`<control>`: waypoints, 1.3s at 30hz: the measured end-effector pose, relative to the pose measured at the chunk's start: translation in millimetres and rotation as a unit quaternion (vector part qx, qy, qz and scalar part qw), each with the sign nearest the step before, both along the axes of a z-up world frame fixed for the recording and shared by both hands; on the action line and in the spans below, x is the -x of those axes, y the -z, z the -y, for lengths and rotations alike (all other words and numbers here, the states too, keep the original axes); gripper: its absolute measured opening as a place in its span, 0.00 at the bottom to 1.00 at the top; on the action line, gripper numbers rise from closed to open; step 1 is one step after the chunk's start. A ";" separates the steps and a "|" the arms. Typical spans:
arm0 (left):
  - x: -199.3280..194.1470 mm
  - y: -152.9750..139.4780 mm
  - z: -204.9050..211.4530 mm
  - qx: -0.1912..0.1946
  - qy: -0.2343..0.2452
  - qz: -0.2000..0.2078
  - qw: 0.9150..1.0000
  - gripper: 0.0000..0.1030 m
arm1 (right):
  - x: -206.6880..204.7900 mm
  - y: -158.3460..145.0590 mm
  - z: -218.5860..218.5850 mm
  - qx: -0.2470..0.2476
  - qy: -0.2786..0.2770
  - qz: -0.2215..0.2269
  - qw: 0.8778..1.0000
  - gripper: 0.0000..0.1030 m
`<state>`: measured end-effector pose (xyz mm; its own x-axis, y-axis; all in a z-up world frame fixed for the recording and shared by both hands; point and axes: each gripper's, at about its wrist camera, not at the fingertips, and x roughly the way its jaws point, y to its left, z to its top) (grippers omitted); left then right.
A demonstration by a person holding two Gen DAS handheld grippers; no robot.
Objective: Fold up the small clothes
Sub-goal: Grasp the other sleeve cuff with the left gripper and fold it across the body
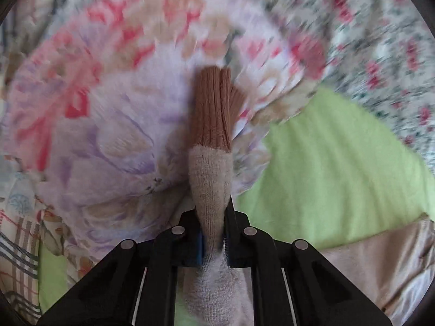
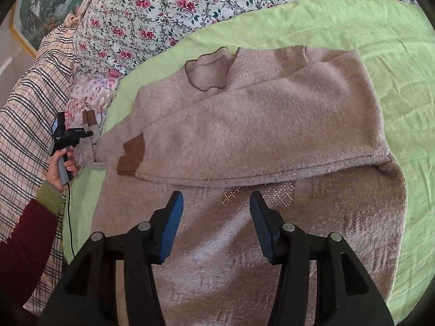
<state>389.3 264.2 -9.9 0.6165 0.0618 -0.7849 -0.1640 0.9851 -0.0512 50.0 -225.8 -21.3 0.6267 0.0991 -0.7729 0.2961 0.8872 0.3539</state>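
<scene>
The left gripper points down and forward at the bottom centre of its own view, jaws pinched tight on one sleeve of the sweater; the brown cuff stands out past the fingertips toward the frame's middle, over a blurred pastel floral cloth. In the right wrist view the same gripper sits at the left edge, small, held in a hand whose dark red sleeve with a green cuff rises from the lower left; a black cable hangs below it.

The right gripper fills the bottom of its view, tilted down over the sweater's lower body; its two blue pads stand about half apart with nothing between them, only knit showing in the gap.

One beige sweater lies flat across the frame's centre on a green sheet, neckline toward the top; two sleeves: one folded across the chest with its brown cuff at centre left, the other lifted off at the left edge. Two brown cuffs, two grippers, one hand in view. A rose-print cover runs along the top; a plaid cloth lies at left; a framed picture sits in the upper left corner.
</scene>
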 end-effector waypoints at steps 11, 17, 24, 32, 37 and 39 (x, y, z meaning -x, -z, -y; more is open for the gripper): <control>118.9 -58.0 149.4 0.083 0.156 0.107 0.978 0.09 | 21.5 -2.6 0.7 -0.024 0.016 0.026 0.999 0.51; 169.2 -52.0 252.7 0.131 0.261 0.096 0.952 0.09 | 46.4 -2.8 19.6 -0.028 0.043 0.031 0.998 0.51; 204.7 -19.5 384.1 0.106 0.377 0.067 0.918 0.09 | 64.4 -2.1 46.3 -0.031 0.081 0.042 0.995 0.51; 222.3 41.2 434.0 0.056 0.423 0.004 0.904 0.40 | 53.6 -3.9 58.7 -0.035 0.095 0.057 0.993 0.51; 236.6 35.5 397.3 0.040 0.414 0.007 0.910 0.56 | 20.3 2.1 62.5 -0.049 0.085 0.054 0.994 0.51; 242.2 30.3 366.1 0.027 0.397 0.008 0.917 0.59 | 8.2 5.1 65.2 -0.048 0.087 0.053 0.994 0.51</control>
<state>147.1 -101.9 -40.3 0.4625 -0.4504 -0.7637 0.6054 0.7897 -0.0991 41.8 -291.0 -26.4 0.7178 0.0531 -0.6942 0.3982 0.7866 0.4718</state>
